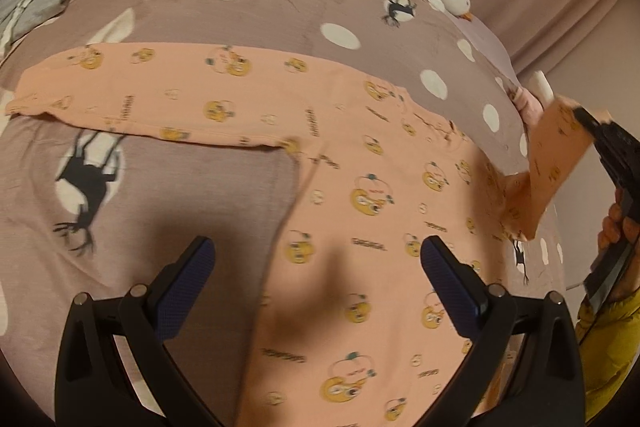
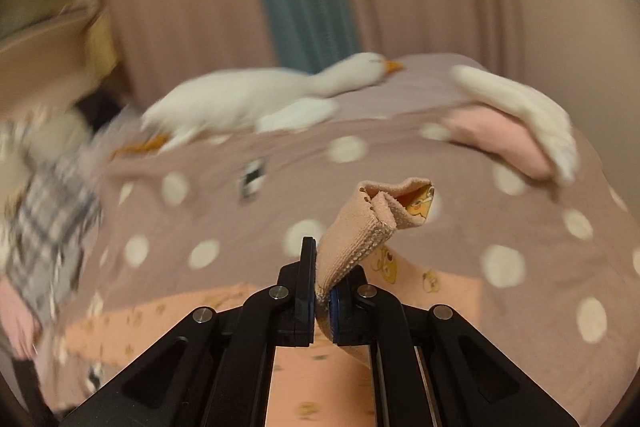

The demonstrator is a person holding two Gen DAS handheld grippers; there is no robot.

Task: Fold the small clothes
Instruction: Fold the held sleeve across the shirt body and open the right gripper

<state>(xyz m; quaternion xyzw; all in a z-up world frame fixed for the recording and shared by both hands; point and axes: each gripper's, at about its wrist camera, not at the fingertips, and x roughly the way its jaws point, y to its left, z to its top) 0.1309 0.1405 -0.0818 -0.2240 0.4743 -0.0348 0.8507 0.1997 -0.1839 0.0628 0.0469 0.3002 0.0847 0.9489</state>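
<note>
The peach shirt (image 1: 360, 195) looks light and limp, its sleeve cuff (image 2: 372, 227) pinched in the right claw (image 2: 322, 291) at lower centre, while the left claw (image 1: 316, 259) hovers spread, best placed for the other sleeve's cuff.

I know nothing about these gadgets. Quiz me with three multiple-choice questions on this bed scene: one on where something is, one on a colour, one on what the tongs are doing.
1. Where does the white plush goose lie?
A. on the far side of the dotted mauve bedcover, near the curtains
B. on the floor
C. on top of the shirt

2. What colour is the small long-sleeved cartoon-print shirt?
A. blue
B. peach-orange
C. green

3. What are the right tongs doing?
A. hanging wide open
B. pinching the goose
C. clamped on the shirt's ribbed sleeve cuff

Answers: 1 A, the goose rests at the bed's far edge below the curtains. 2 B, the fabric is peach with yellow faces. 3 C, the cuff is squeezed between closed fingers, while the left tongs gape open above the shirt.
</note>
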